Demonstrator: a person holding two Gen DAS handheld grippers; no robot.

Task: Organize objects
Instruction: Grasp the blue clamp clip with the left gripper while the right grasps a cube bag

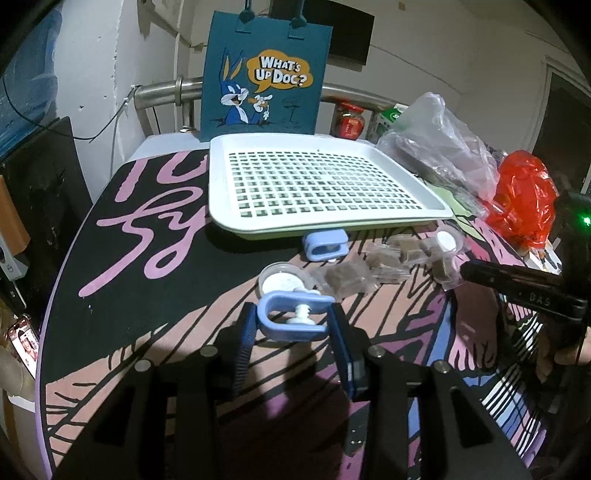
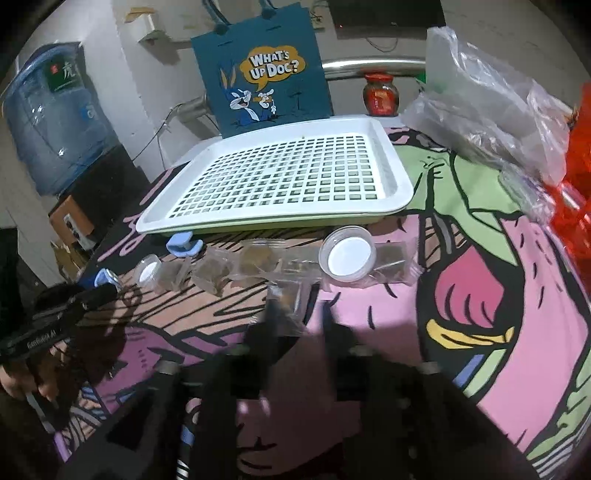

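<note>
The wall [image 2: 155, 110] behind the table is white and a little rough, and a metal rail [image 1: 166, 90] runs along it. At the left of the right wrist view a blue water jug [image 2: 51, 118] stands on a dark cabinet [image 2: 99, 177] (the light is dim). A dark screen [image 1: 351, 33] hangs at the top.

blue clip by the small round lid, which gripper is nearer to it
Left. The left gripper has its fingers on either side of the blue clip; the right gripper sits apart, by the clear packets.
</note>
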